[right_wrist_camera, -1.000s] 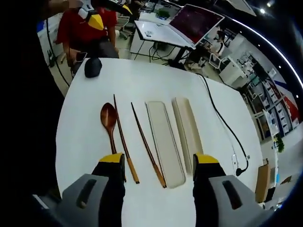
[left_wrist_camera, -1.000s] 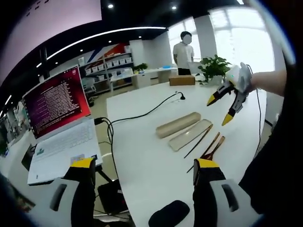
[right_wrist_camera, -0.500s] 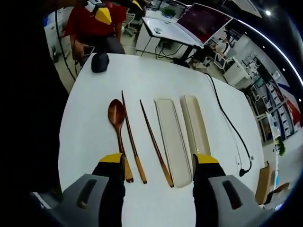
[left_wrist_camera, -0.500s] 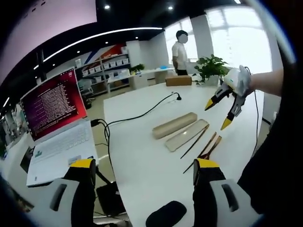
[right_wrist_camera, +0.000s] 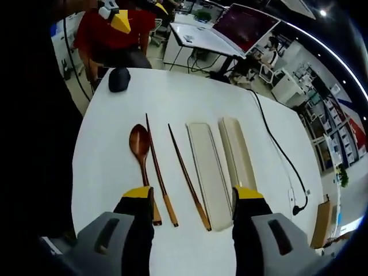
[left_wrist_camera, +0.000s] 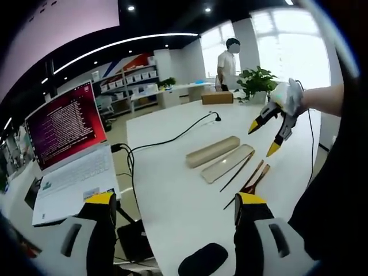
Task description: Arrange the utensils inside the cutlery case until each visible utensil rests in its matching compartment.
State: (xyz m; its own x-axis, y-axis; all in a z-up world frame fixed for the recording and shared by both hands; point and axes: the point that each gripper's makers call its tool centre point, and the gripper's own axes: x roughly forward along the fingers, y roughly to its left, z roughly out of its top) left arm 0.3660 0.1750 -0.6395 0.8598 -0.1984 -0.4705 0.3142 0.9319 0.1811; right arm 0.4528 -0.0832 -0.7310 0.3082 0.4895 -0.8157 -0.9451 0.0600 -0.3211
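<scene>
**Nothing yet in the case; all three utensils lay out on the worktop**

No utensil had been placed, as far as the pictures showed; in the right gripper view the long, shallow beige cutlery case tray [right_wrist_camera: 208, 172] lay open and bare at the centre of the frame, with its matching beige lid [right_wrist_camera: 240, 154] just to its right; left of the tray, on the round white worktop [right_wrist_camera: 103, 172], lay two dark wooden chopsticks, one [right_wrist_camera: 188, 177] near the tray and one [right_wrist_camera: 160, 179] further left, and beside that a dark brown wooden spoon [right_wrist_camera: 140, 150]; so every piece remained to be moved.

The right gripper [right_wrist_camera: 192, 201] hung above the near ends of the utensils, its jaws apart and empty, the chopstick tips lying between them in the frame; the left gripper [left_wrist_camera: 175, 207], jaws likewise apart, was well away from the utensils, which sat right of centre in its view.
</scene>
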